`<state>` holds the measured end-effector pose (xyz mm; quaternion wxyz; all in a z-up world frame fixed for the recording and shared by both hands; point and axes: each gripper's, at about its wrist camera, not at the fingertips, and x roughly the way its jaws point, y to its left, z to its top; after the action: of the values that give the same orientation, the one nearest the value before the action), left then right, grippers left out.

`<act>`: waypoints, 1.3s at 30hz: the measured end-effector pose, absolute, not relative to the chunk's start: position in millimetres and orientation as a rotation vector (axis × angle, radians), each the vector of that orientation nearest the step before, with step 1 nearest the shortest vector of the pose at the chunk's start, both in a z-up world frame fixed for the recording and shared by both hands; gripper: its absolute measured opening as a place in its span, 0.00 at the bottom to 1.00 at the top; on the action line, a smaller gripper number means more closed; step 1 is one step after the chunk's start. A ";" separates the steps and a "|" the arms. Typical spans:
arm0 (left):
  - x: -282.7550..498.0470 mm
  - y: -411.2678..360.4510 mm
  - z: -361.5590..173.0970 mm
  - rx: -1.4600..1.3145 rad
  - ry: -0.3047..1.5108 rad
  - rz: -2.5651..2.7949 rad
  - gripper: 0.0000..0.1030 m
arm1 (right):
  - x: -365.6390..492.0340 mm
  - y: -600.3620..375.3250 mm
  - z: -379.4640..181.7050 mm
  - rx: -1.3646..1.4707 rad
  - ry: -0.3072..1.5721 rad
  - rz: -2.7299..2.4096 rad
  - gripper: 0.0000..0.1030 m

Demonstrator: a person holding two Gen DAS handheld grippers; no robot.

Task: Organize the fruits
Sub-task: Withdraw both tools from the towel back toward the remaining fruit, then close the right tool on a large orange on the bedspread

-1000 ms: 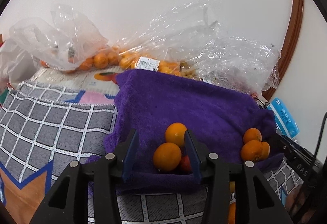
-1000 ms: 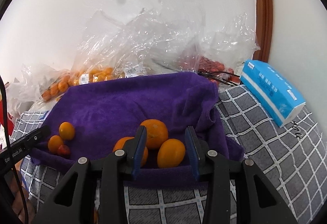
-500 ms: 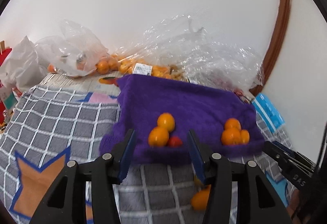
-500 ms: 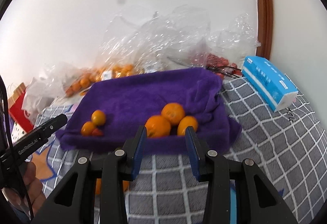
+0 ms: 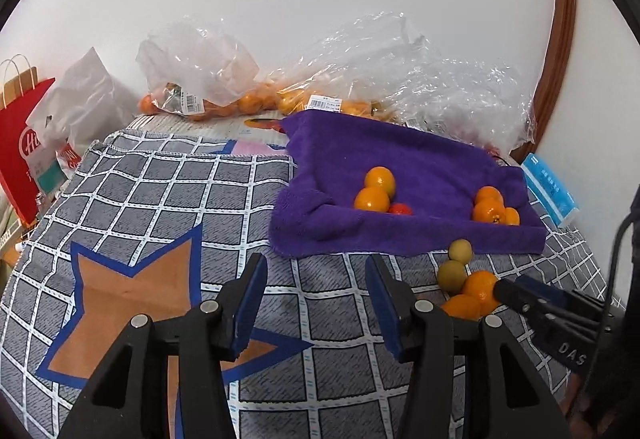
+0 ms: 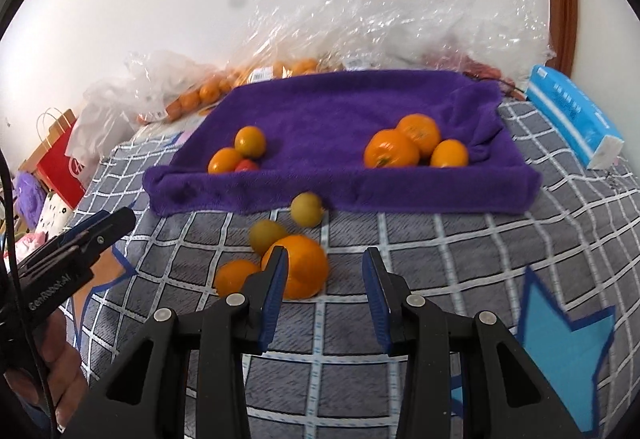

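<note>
Right wrist view: both grippers have drawn back from the towel (image 6: 340,111), right gripper (image 6: 324,279) and left gripper (image 5: 316,303) both part-open and empty. Sorted fruit sits on the towel; four loose fruits (image 6: 304,263) just before it come next.

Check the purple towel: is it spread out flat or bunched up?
Mostly spread flat. The purple towel lies open on the checked cloth holding two fruit clusters, though its right corner is wrinkled and its front edge rolls up slightly.
</note>
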<state>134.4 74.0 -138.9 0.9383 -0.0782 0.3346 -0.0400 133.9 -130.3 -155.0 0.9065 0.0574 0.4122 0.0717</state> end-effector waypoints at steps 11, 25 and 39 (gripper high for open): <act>130.9 86.2 -141.6 -0.233 0.673 -0.069 0.48 | 146.4 -118.2 -155.6 0.138 0.876 0.157 0.39; 134.0 96.1 -144.3 -0.293 0.691 -0.055 0.48 | 160.2 -112.3 -166.9 0.134 0.886 0.136 0.46; 131.4 89.5 -143.5 -0.272 0.690 -0.078 0.48 | 138.9 -138.4 -160.3 0.138 0.865 0.070 0.38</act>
<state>131.4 89.5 -143.5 0.9313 -0.1330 0.3369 -0.0382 138.9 -138.4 -160.3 0.9051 0.0666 0.4187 0.0337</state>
